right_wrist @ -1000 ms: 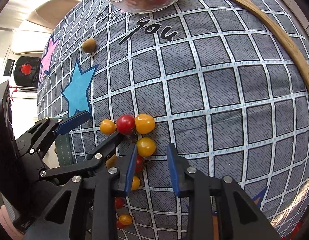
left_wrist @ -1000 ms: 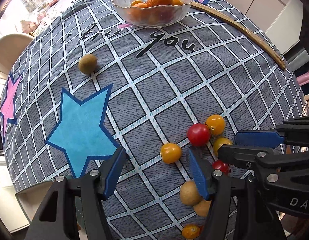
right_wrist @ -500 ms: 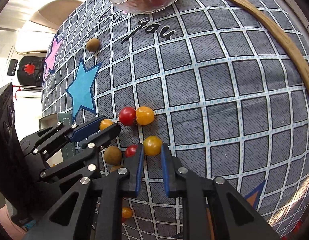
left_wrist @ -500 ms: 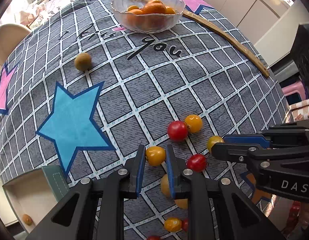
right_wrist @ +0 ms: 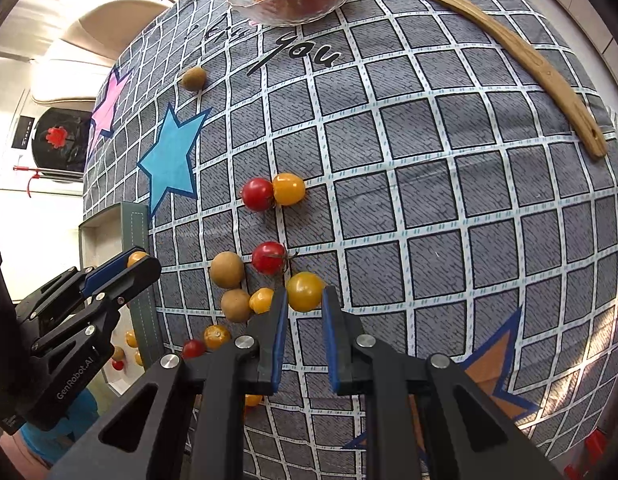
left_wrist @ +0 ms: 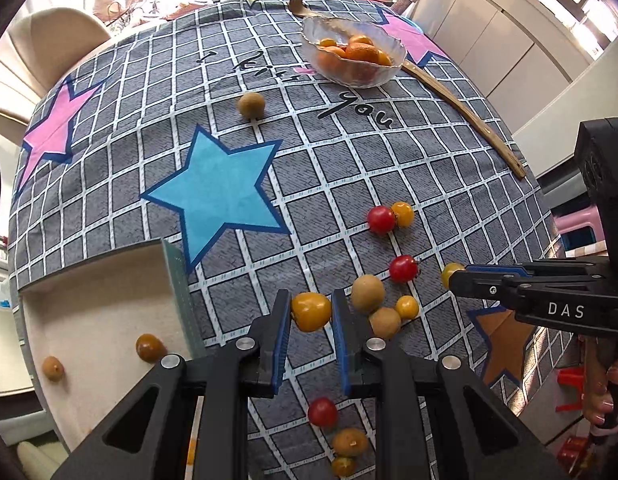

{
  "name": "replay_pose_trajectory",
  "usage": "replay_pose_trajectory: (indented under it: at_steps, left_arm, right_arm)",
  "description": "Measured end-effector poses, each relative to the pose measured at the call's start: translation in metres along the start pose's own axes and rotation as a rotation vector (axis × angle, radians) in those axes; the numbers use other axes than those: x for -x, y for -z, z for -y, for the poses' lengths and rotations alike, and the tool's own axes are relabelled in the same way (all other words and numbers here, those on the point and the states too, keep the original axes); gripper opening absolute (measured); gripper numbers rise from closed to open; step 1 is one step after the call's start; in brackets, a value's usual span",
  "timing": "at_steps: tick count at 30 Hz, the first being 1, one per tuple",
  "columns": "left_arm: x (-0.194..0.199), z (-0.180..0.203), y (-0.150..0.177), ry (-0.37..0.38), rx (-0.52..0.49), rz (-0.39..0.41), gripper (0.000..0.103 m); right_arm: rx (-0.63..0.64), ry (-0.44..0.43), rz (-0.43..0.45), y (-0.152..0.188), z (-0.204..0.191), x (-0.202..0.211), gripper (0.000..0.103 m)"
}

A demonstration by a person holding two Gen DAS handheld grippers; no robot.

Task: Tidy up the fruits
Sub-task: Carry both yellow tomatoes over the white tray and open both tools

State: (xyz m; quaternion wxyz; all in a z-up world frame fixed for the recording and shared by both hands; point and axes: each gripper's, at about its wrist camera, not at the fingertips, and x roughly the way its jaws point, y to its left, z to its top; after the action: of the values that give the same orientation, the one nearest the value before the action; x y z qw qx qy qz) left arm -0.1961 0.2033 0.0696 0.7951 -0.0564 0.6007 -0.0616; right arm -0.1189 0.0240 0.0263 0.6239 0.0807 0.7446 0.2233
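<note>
Gray checked tablecloth (left_wrist: 389,168) with big stars covers the table. At its near left edge sits a white box (left_wrist: 89,304), and a glass bowl (left_wrist: 351,56) of oranges stands far back. Left gripper (left_wrist: 311,312) squeezes 1 yellow tomato (left_wrist: 311,311) beside the box. Right gripper (right_wrist: 304,300) pinches another yellow tomato (right_wrist: 305,291) among the loose fruits.

yellow tomato (left_wrist: 311,311): clamped between blue pads, lifted | second yellow tomato (right_wrist: 304,291): pinched likewise | red tomatoes (right_wrist: 268,257) and brown longans (right_wrist: 227,269): loose, clustered on the checked cloth | lone longan (left_wrist: 251,105): well apart | oranges (left_wrist: 361,53): piled in glass bowl (left_wrist: 393,70)
</note>
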Motion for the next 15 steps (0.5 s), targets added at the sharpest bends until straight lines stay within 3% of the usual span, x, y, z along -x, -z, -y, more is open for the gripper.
replay_pose_trajectory:
  at_steps: [15]
  left_arm:
    - [0.041, -0.052, 0.050, -0.048, 0.147, 0.052, 0.022]
  right_arm:
    - [0.106, 0.021, -0.005, 0.018, -0.063, -0.002, 0.018]
